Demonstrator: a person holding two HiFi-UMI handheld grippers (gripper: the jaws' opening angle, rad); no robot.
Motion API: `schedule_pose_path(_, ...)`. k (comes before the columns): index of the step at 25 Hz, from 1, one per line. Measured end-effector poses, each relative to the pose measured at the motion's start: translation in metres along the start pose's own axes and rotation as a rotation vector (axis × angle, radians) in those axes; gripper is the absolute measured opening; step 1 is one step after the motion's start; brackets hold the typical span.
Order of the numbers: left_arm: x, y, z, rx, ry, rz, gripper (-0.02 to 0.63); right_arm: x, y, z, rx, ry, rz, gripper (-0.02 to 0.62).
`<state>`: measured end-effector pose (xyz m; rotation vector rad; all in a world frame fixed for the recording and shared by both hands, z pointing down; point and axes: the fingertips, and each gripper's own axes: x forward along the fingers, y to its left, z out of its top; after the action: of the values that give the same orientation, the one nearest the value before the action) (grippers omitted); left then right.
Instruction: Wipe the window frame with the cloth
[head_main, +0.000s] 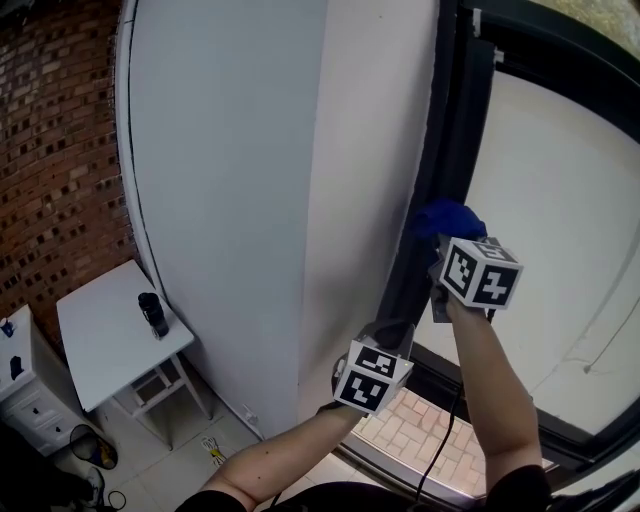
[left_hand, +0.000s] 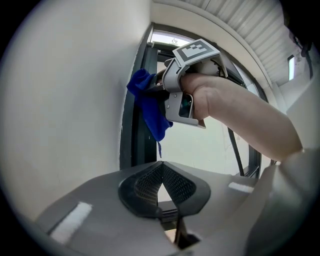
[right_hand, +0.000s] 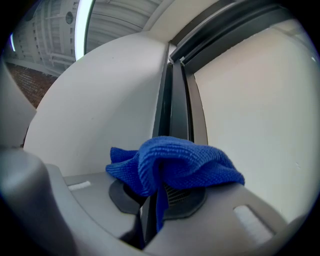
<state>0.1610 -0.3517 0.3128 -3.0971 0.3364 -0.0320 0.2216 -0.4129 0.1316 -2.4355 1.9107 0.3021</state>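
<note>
A blue cloth is bunched against the black upright window frame. My right gripper is shut on it, just right of the white wall. In the right gripper view the cloth drapes over the closed jaws of the right gripper, with the frame running straight up ahead. My left gripper sits lower on the same frame. Seen from the left gripper view, its own jaws are shut with nothing in them, and above hang the cloth and the right gripper.
A wide white wall borders the frame on the left. The pale window pane lies to the right. Lower left stand a small white table with a black bottle, a brick wall and a white drawer unit.
</note>
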Motion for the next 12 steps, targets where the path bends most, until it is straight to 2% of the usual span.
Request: schedule_pose_path(12,0.007,0.005,0.046,0.001,-0.087,0.003,-0.008,0.011,-0.007,0.073,-0.086,-0.09,-0.013,0.049)
